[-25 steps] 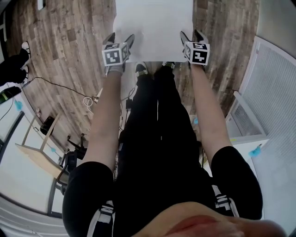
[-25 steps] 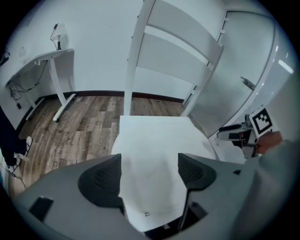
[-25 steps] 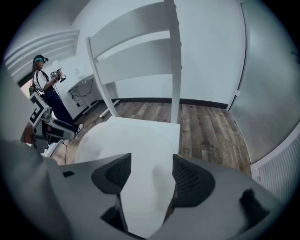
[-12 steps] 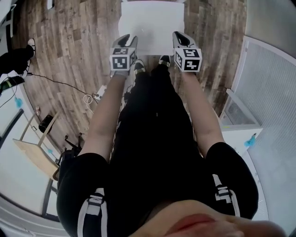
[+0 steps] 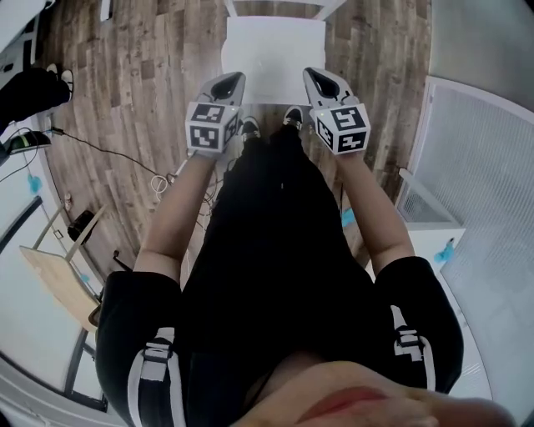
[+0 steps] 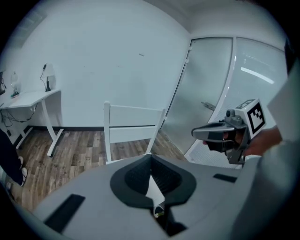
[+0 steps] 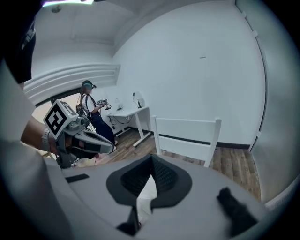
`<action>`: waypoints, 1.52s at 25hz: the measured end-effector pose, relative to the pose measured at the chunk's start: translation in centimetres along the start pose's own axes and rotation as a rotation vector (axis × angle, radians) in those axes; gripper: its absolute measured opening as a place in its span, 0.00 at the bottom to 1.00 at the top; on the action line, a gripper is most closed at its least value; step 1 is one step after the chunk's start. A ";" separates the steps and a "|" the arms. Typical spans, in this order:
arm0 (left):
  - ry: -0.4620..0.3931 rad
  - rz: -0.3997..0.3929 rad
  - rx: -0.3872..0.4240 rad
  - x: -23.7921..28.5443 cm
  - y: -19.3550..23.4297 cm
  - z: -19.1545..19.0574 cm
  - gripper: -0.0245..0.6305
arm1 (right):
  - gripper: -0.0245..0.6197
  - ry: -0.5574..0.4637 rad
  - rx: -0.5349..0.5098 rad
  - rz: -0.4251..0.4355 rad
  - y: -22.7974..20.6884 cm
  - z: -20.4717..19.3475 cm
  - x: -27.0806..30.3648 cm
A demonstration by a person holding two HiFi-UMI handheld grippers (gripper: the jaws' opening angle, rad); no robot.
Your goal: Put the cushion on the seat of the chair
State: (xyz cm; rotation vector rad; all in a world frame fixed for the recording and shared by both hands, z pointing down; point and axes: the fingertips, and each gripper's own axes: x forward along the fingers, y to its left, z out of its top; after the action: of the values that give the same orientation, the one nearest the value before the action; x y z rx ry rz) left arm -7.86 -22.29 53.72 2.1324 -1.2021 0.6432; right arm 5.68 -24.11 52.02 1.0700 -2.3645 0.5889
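Note:
The white cushion (image 5: 275,54) is a flat square ahead of my shoes, held by its near edge. My left gripper (image 5: 232,80) is shut on the left part of that edge. My right gripper (image 5: 314,77) is shut on the right part. A white sliver of the cushion is pinched between the pads of the left gripper (image 6: 151,158) and of the right gripper (image 7: 151,161). The white chair's back (image 6: 133,123) (image 7: 187,133) stands just beyond and peeks out past the cushion's far edge (image 5: 275,7). Its seat is hidden behind the gripper bodies and the cushion.
Wood-plank floor (image 5: 150,75) lies all round. A white desk (image 6: 30,98) stands along the wall to the left, with a person (image 7: 90,110) near it. A cable (image 5: 108,150) and a small wooden table (image 5: 58,275) lie left; a white cabinet (image 5: 434,225) stands right.
Both grippers went from open at the cushion's near corners to shut on its edge. They have risen with it and drawn closer together.

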 end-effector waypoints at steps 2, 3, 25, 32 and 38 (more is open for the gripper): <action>-0.037 -0.008 0.020 -2.2 -1.0 1.7 0.06 | 0.06 -0.031 -0.024 0.013 1.2 2.0 -1.7; -0.061 -0.015 0.030 -3.2 -1.6 2.8 0.06 | 0.06 -0.048 -0.033 0.018 1.7 3.0 -2.5; -0.557 -0.117 0.360 -19.5 -15.6 20.4 0.05 | 0.06 -0.538 -0.226 0.041 8.5 21.3 -20.5; -0.637 -0.138 0.386 -21.1 -16.4 21.3 0.05 | 0.06 -0.588 -0.260 0.055 9.7 22.5 -21.9; -0.657 -0.134 0.407 -21.2 -16.3 21.6 0.06 | 0.06 -0.587 -0.266 0.044 9.3 22.3 -21.9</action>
State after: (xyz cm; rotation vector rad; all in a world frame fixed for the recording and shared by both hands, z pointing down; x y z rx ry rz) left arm -1.12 -18.43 20.22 2.8767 -1.3103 0.1172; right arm 5.82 -18.43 19.91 1.1843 -2.8598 -0.0513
